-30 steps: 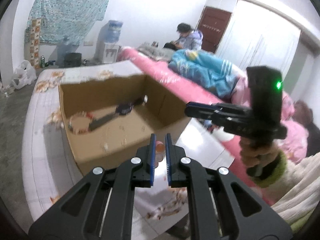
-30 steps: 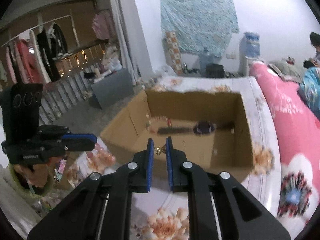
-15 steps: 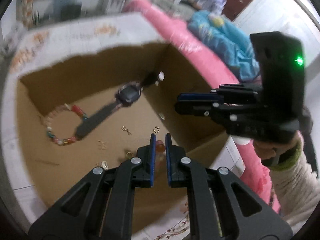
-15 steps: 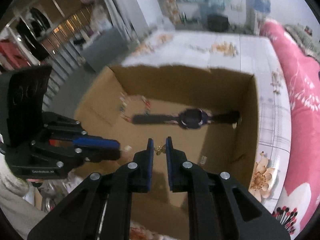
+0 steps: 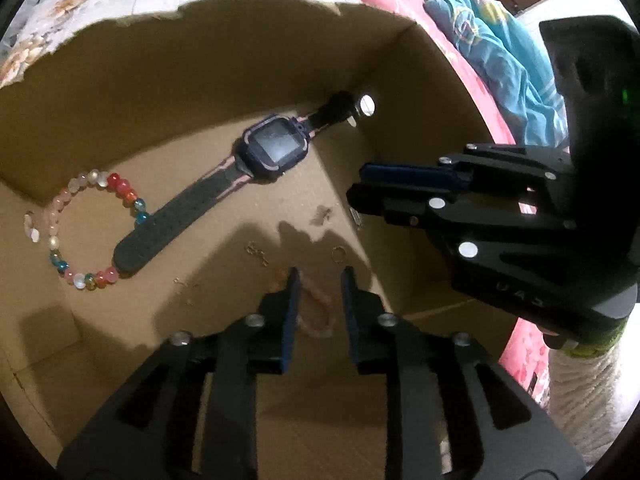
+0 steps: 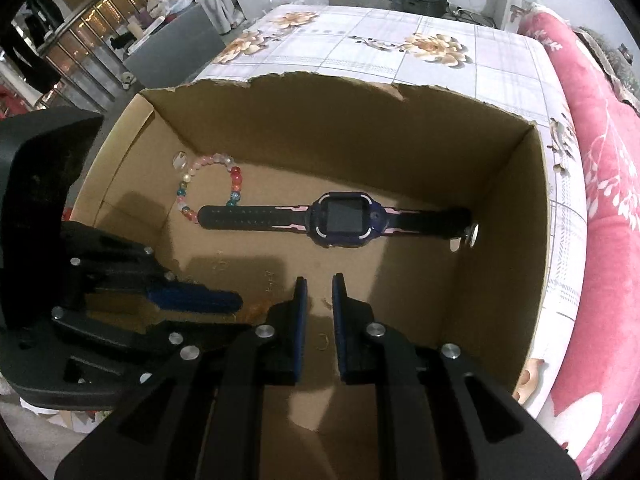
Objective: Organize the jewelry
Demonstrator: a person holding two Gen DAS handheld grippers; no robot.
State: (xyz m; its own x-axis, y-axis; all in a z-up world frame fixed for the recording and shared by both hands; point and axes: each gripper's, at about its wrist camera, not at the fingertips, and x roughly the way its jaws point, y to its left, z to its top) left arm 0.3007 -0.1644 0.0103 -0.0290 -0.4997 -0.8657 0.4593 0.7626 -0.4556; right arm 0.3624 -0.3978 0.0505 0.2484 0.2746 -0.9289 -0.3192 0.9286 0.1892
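An open cardboard box [image 5: 240, 40] [image 6: 360, 120] holds a dark smartwatch [image 5: 276, 148] [image 6: 344, 220] and a multicoloured bead bracelet [image 5: 116, 182] [image 6: 236, 172]. My left gripper [image 5: 320, 280] [image 6: 242, 314] hangs low inside the box with its jaws opening. A blurred pink-orange bead bracelet [image 5: 316, 314] [image 6: 256, 311] lies loose between and below the fingers, with no pad pressing on it. My right gripper [image 6: 319, 284] [image 5: 354, 184] is also inside the box, to the right of the left one. Its narrow gap pinches a tiny gold charm [image 6: 326, 302].
Small metal bits lie on the box floor, among them a ring [image 5: 338, 254] and a hook [image 5: 256, 250]. The box stands on a floral tablecloth [image 6: 400, 32]. Pink bedding [image 6: 608, 200] with a blue blanket [image 5: 500, 52] runs along the right.
Both grippers have tipped down and dropped from above the box rim to inside it. The left jaws have parted and the pink-orange bracelet has slipped out of their grip. The right gap is unchanged.
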